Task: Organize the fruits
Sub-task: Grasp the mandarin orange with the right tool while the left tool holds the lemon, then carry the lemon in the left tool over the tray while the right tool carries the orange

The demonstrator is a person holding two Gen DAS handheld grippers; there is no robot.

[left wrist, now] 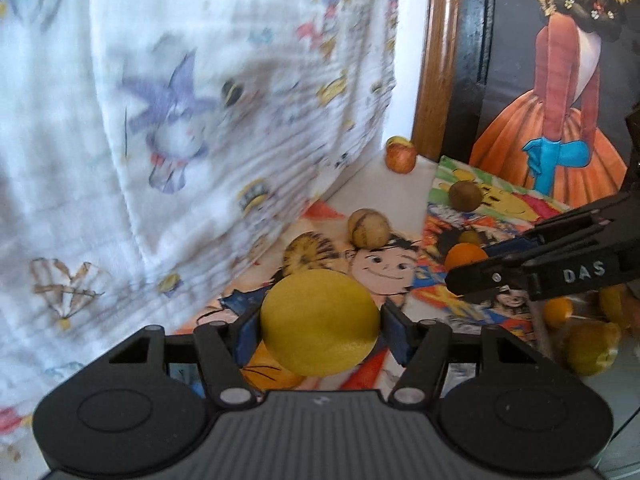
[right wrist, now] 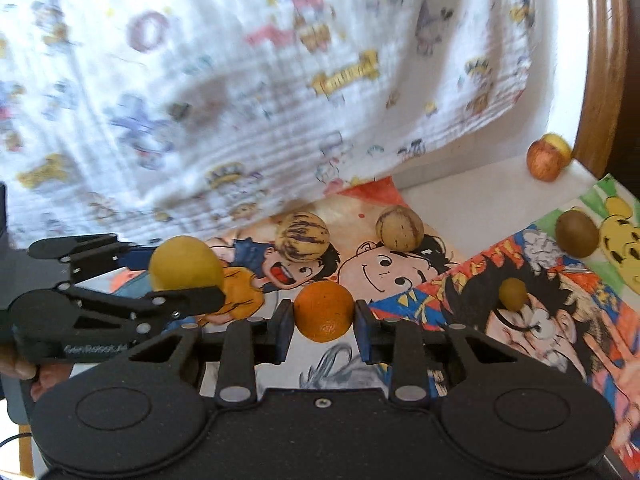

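Observation:
My left gripper point(left wrist: 320, 326) is shut on a large yellow fruit point(left wrist: 320, 322), held above the cartoon sheets; it also shows at the left of the right wrist view point(right wrist: 186, 266). My right gripper point(right wrist: 324, 320) is shut on an orange point(right wrist: 324, 310), which also shows in the left wrist view point(left wrist: 466, 256). Two striped tan melons point(right wrist: 303, 236) point(right wrist: 399, 228) lie on a cartoon sheet point(right wrist: 380, 268). A kiwi point(right wrist: 577, 233), a small olive-green fruit point(right wrist: 513, 293) and a red-yellow apple point(right wrist: 547, 159) lie to the right.
A white printed cloth point(right wrist: 240, 80) hangs behind the fruits. A wooden frame point(left wrist: 438, 60) and a painting of a girl in an orange dress point(left wrist: 560, 100) stand at the right. Lemons and small oranges point(left wrist: 592, 344) lie at the right in the left wrist view.

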